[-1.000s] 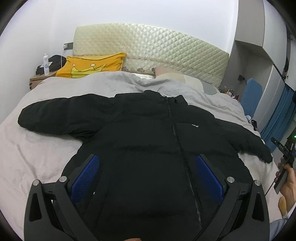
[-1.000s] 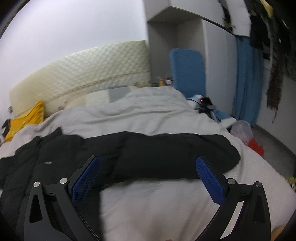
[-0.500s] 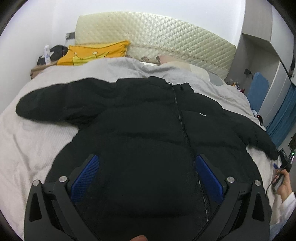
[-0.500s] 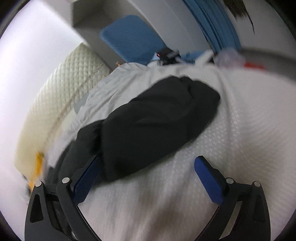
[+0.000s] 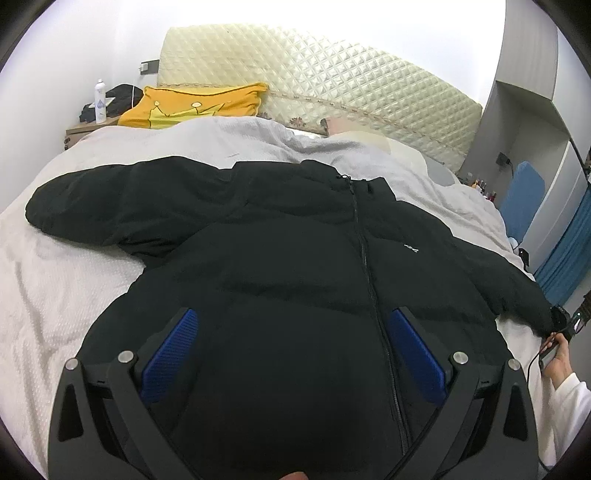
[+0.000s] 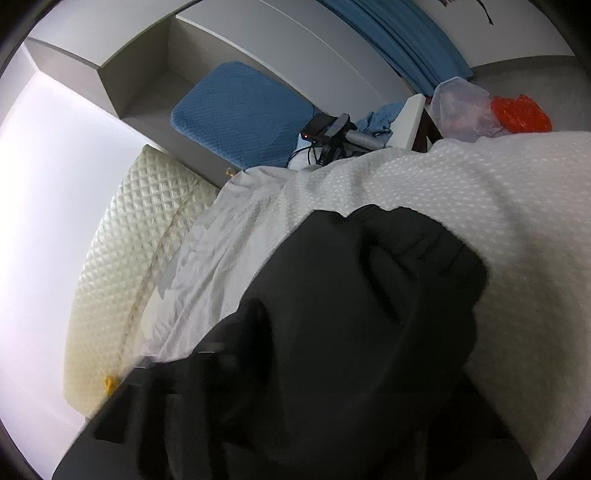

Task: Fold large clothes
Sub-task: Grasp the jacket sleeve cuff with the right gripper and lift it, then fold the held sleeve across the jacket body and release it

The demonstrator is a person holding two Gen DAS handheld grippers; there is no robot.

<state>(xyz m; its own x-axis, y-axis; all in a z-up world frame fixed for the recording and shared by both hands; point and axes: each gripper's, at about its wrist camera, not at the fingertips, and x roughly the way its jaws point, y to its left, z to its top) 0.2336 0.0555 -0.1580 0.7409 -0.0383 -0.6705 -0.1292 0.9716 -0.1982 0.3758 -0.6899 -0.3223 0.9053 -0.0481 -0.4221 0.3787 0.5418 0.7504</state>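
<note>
Jacket (image 5: 295,258): black, padded, laid front-up on the bed (image 5: 48,295), zip (image 5: 364,258) closed up the middle, collar toward the headboard (image 5: 314,77). One sleeve (image 5: 110,206) stretches out to the bed's left side, with bare white cover beyond its cuff and below it; the other sleeve (image 5: 517,291) runs to the right edge of the bed. A small white chest logo (image 5: 410,248) shows, too small to read. Left gripper (image 5: 291,354): over the jacket's lower front, blue fingers (image 5: 166,358) spread wide apart, holding nothing. Right gripper: seen in the left view only as a dark device at the right sleeve's cuff; in its own view the sleeve end (image 6: 388,295) fills the lower frame and hides the fingers, so open or closed cannot be told. Bare cover lies right of that cuff up to the bed edge. Also present: yellow pillow (image 5: 199,105) with a crown print, white bottle (image 5: 99,101) on the nightstand (image 5: 79,131), blue curtain (image 6: 402,33), orange bag (image 6: 521,114).
</note>
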